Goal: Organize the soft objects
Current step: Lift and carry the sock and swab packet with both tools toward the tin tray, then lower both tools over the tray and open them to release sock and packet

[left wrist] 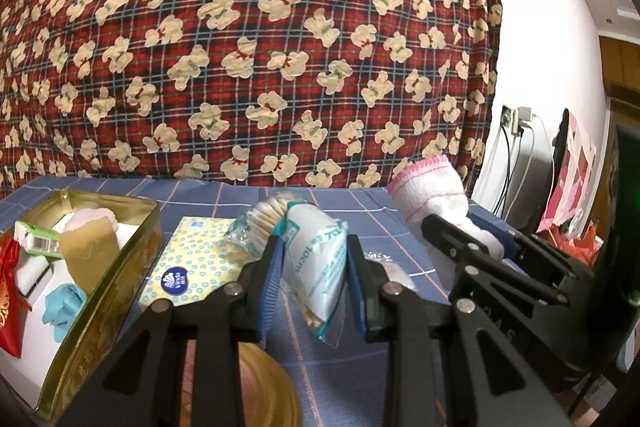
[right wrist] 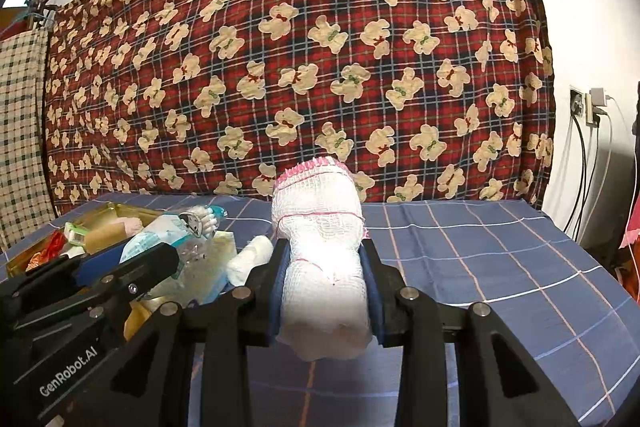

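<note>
In the left wrist view the left hand-held gripper (left wrist: 314, 259) pinches a packet of cotton swabs (left wrist: 308, 255) at the lower middle of the frame. The packet's long axis runs away from the camera, tilted a little to the upper left, with its clear plastic end hanging toward the camera and the swab tips showing at its far end. The blue pads press on both of its sides, and it is held above the blue checked counter (left wrist: 360, 367).

To the left of the packet a yellow tissue pack (left wrist: 192, 267) lies flat on the counter, and further left stands a gold tin (left wrist: 116, 291) holding a red pouch (left wrist: 10, 299), a green packet (left wrist: 38, 241), a blue glove (left wrist: 64, 305) and other soft items. A round gold lid (left wrist: 272, 387) shows at the bottom, under the gripper.

In the right wrist view the right hand-held gripper (right wrist: 326, 275) is clamped on a rolled white cloth (right wrist: 324, 259) with a pink edge, in the middle of the frame. The roll points away from the camera and slightly upward, pink rim at the far end, and it is squeezed narrower where the pads grip it. It is held above the counter. At the lower left the left gripper and its packet stand close beside it, with a small white roll (right wrist: 250, 261) lying between them.

A red checked bear-print cloth (right wrist: 304, 67) fills the background.
</note>
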{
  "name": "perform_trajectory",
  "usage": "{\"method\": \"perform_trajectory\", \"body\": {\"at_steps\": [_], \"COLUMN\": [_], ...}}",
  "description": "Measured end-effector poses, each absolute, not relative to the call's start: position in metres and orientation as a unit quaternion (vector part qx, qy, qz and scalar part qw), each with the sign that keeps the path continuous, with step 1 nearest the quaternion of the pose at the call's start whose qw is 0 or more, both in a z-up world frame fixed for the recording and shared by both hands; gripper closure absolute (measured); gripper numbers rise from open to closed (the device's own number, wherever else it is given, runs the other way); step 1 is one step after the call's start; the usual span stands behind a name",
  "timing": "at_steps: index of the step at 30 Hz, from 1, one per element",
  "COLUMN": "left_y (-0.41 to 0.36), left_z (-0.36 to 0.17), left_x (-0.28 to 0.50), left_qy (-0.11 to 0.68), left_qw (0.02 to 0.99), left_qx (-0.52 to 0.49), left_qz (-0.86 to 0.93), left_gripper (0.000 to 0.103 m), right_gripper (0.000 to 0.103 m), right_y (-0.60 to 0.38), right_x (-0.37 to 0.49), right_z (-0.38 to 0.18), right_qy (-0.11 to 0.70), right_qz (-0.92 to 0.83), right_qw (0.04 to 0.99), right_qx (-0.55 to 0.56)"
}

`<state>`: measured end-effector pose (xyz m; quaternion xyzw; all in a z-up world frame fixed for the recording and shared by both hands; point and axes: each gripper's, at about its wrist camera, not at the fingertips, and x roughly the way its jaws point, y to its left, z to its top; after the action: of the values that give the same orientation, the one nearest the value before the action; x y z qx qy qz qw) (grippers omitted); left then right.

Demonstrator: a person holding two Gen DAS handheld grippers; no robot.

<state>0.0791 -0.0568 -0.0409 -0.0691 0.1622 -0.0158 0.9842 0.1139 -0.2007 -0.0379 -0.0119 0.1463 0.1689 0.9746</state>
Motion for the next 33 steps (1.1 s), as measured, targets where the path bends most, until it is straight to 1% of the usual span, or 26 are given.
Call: {"method": "perform_trajectory", "body": {"at_steps": [16,33], "left_y": [-0.022,0.004], "left_z": [-0.042,-0.047], "left_x": [0.070,0.073], "left_qy": [0.158,0.180], "left_qw": [0.981,0.977], "left_qx": [-0.114,-0.118], "left_qz": [-0.010,0.007], "left_gripper": [0.073,0.073], "right_gripper": [0.066,0.066], "right_y": [-0.174,-0.149], "right_x": [0.111,0.113], "right_z": [-0.039,-0.040], "right_qy": [0.149,0.160], "right_qz": [0.193,0.220], "right_qw": [0.970,0.962], "right_qx": [-0.013,-0.016]}}
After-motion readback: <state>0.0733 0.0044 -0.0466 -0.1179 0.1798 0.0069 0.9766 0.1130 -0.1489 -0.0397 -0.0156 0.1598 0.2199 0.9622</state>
